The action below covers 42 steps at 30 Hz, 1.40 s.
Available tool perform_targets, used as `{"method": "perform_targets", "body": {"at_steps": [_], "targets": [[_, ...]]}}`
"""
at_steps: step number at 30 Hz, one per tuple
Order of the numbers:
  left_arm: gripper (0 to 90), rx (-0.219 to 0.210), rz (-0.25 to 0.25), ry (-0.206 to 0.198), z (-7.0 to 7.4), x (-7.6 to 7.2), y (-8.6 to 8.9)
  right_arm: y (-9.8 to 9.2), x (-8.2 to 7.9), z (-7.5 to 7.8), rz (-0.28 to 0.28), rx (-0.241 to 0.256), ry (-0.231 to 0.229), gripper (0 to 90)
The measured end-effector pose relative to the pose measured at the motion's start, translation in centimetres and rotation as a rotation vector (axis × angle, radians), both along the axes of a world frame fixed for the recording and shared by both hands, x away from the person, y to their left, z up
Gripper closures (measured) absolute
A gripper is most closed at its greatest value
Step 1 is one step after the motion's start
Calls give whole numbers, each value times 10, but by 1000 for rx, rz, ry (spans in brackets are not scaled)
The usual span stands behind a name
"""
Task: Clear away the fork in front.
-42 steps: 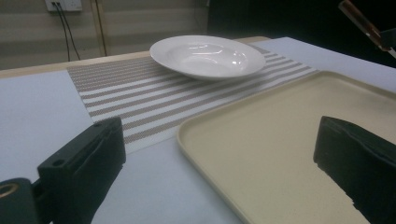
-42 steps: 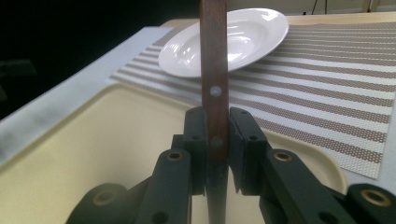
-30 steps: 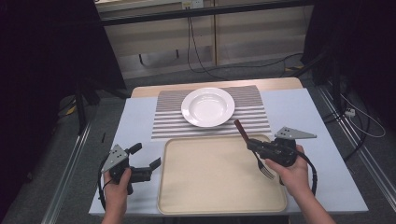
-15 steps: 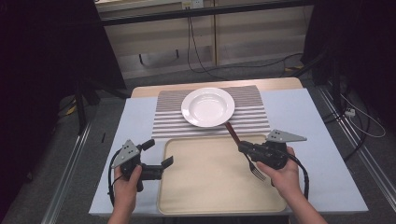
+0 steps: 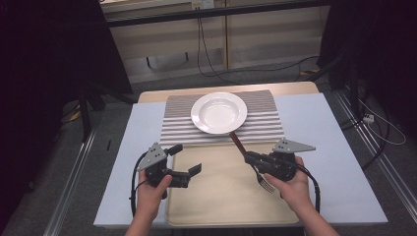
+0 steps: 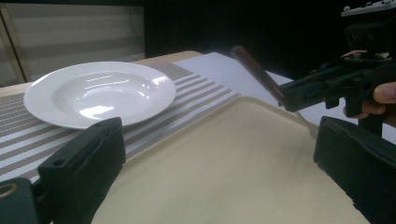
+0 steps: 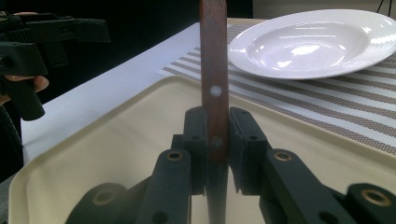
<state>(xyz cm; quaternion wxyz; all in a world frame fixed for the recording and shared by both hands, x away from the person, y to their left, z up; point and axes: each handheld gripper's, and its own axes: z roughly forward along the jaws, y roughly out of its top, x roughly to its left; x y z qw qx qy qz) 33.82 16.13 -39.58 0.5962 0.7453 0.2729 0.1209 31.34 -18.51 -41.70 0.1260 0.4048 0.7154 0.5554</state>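
Over the last second both hands have drawn inward over the cream rectangular tray point(image 5: 223, 206): the right tool point(image 5: 252, 158), clenched on the wooden-handled metal fork point(image 5: 239, 142), now aims it at the white round plate point(image 5: 219, 112), suggesting a place-setting, while the left tool point(image 5: 186, 164) hangs released.

From my high view the fork point(image 5: 266, 183) tines blur against the tray point(image 5: 221, 206), whose near edge my forearms cover. In the right gripper view the 2 jaws hide the fork's handle lower down, and the plate point(image 7: 317, 44) is cropped at right.
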Motion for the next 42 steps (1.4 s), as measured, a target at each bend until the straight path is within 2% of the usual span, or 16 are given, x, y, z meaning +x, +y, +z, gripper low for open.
{"method": "perform_targets", "body": {"at_steps": [4,13,15,20,25,30,33,36,37,38,39,42], "targets": [[26,-1,2,10,0,0,-8,6,-1,0,20,-4,-3,786],[36,-35,9,73,0,0,-25,21,-4,-1,70,-19,-10,786],[67,-49,-1,77,1,-1,-27,24,-4,-2,77,-22,-6,785],[106,-48,-10,87,1,-1,-29,26,-5,-2,81,-27,-11,785],[145,-69,-18,138,-1,0,-30,32,-7,-2,93,-40,-25,786],[212,-73,-16,167,-4,1,-32,39,-9,-2,117,-50,-39,785],[279,-103,-19,193,-7,2,-35,43,-10,-2,128,-55,-45,785],[387,-105,-14,200,-7,3,-37,49,-13,-1,143,-56,-49,785],[418,-127,-17,224,-8,5,-37,51,-13,-1,144,-63,-55,785],[441,-127,-17,224,-8,5,-37,51,-13,-1,144,-63,-55,785],[462,-144,-22,233,-9,6,-37,55,-14,-1,151,-72,-61,785],[522,-148,-26,235,-9,6,-37,59,-16,0,163,-88,-79,785]]}}
